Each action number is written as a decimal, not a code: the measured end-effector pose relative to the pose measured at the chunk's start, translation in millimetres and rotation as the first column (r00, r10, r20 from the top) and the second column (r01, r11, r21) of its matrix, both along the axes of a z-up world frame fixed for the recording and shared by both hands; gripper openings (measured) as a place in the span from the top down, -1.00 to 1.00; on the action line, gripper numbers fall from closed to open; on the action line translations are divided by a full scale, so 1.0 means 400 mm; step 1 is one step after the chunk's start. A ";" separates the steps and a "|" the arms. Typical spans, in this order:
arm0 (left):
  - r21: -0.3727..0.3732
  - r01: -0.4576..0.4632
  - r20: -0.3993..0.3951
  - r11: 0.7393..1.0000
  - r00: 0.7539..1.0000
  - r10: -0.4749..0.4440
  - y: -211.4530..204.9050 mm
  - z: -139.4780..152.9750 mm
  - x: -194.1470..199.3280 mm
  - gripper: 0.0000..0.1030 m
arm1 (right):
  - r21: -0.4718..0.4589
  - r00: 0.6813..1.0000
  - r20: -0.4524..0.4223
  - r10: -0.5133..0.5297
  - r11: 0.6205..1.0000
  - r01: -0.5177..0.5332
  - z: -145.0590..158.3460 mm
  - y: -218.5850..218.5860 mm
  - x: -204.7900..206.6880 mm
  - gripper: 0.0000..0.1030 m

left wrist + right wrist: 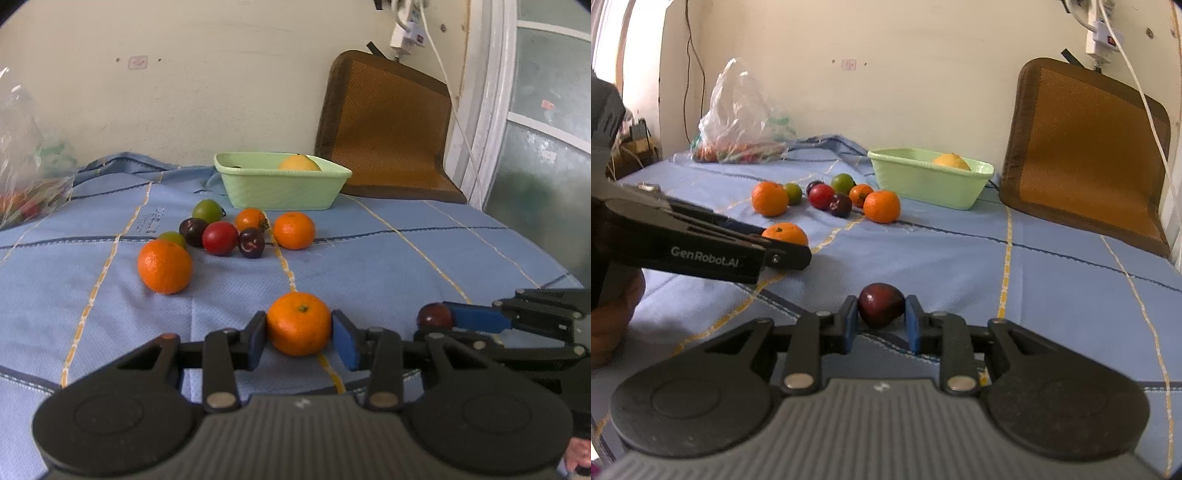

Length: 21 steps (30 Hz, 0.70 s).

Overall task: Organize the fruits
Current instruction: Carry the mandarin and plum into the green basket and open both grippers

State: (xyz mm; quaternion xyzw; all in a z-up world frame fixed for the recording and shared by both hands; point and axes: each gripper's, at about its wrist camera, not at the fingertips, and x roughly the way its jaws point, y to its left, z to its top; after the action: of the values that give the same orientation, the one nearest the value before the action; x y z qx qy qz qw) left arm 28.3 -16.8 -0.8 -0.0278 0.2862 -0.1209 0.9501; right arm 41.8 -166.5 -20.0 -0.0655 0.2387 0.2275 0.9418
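Observation:
My left gripper (299,334) is shut on an orange tangerine (298,323) low over the blue cloth. My right gripper (881,314) is shut on a dark red plum (881,304); it also shows in the left wrist view (436,316). A pale green basket (280,181) stands at the back with a yellow-orange fruit (299,163) inside. A cluster of loose fruit lies in front of it: a large orange (164,266), a second orange (294,230), a red tomato (220,238), dark plums (251,242) and green fruits (207,210).
A clear plastic bag (738,122) with produce sits at the back left. A brown woven mat (384,129) leans against the wall at the back right. White cables (1134,74) hang from a wall socket. The blue cloth (388,258) covers the surface.

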 end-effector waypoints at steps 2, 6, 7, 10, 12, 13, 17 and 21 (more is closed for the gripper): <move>-0.007 -0.004 0.009 1.000 1.000 0.004 0.002 0.002 -0.004 0.28 | 0.046 1.000 -0.006 -0.008 0.999 0.008 0.002 -0.019 0.005 0.42; -0.036 0.021 0.007 0.999 1.000 -0.020 0.008 0.006 0.001 0.28 | 0.180 0.998 -0.059 -0.022 0.983 0.032 0.008 -0.071 0.025 0.42; -0.040 0.035 0.008 0.999 0.999 -0.035 0.006 0.009 0.005 0.28 | 0.216 0.996 -0.084 -0.019 0.976 0.037 0.010 -0.086 0.037 0.42; -0.066 0.068 0.021 0.996 0.998 -0.066 0.005 0.046 0.045 0.28 | 0.268 0.993 -0.119 -0.013 0.963 0.044 0.025 -0.114 0.076 0.42; -0.089 0.078 0.046 0.993 0.996 -0.074 0.005 0.087 0.092 0.28 | 0.286 0.994 -0.105 -0.012 0.957 0.042 0.051 -0.129 0.112 0.42; -0.091 0.077 0.059 0.993 0.996 -0.072 0.005 0.109 0.122 0.28 | 0.291 0.996 -0.088 -0.010 0.956 0.036 0.072 -0.133 0.143 0.42; -0.098 0.065 0.072 0.993 0.996 -0.058 0.008 0.176 0.283 0.28 | 0.277 1.000 0.007 -0.018 0.961 0.015 0.144 -0.122 0.265 0.42; -0.075 0.023 0.024 0.997 0.999 -0.021 0.007 0.180 0.455 0.27 | 0.232 0.997 0.072 -0.032 0.973 0.014 0.161 -0.089 0.411 0.42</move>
State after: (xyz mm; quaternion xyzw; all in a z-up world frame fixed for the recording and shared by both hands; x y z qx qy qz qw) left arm 210.4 -13.9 71.2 -0.0588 0.2706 -0.1422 0.9503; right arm 206.4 -202.1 44.4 0.0390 0.1755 0.2402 0.9539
